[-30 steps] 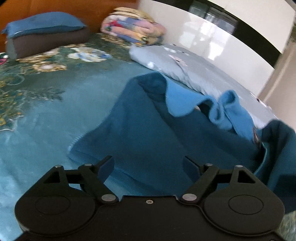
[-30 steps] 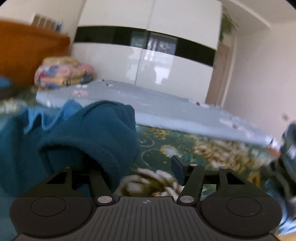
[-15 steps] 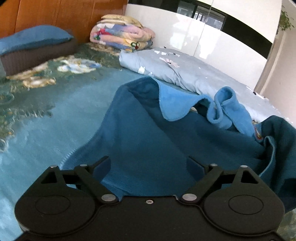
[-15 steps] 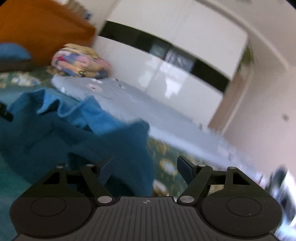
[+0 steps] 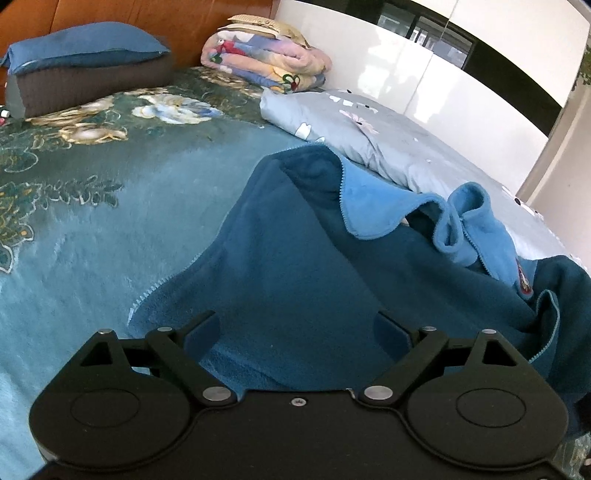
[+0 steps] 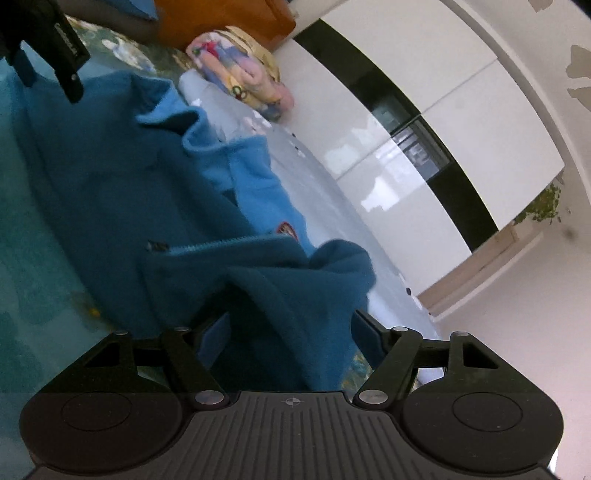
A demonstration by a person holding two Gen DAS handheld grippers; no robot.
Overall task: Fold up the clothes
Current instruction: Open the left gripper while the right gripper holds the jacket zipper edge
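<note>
- Left wrist view: I am holding my left gripper low over the near edge of the dark teal fleece jacket, and its jaws are standing wide apart with nothing clamped between them.
- The jacket is lying spread on the teal floral bedspread, with its lighter blue lining turned outward along the zipper edge and bunching toward the right.
- A small round badge is showing on the lighter blue part near the right side of the jacket.
- Beyond the jacket, a pale grey quilt is lying along the far side of the bed, and a folded multicoloured blanket is sitting at its far end.
- A blue pillow is resting on top of a dark brown cushion against the orange headboard.
- Right wrist view: I am holding my right gripper tilted, with the fingers spread apart; a raised fold of the jacket is sitting in the gap between them, but the pads are not pressing on it.
- The jacket's zipper is running across the fabric just ahead of this fold, and the picture is somewhat blurred here.
- White glossy wardrobe doors with a black band are filling the background behind the bed.
</note>
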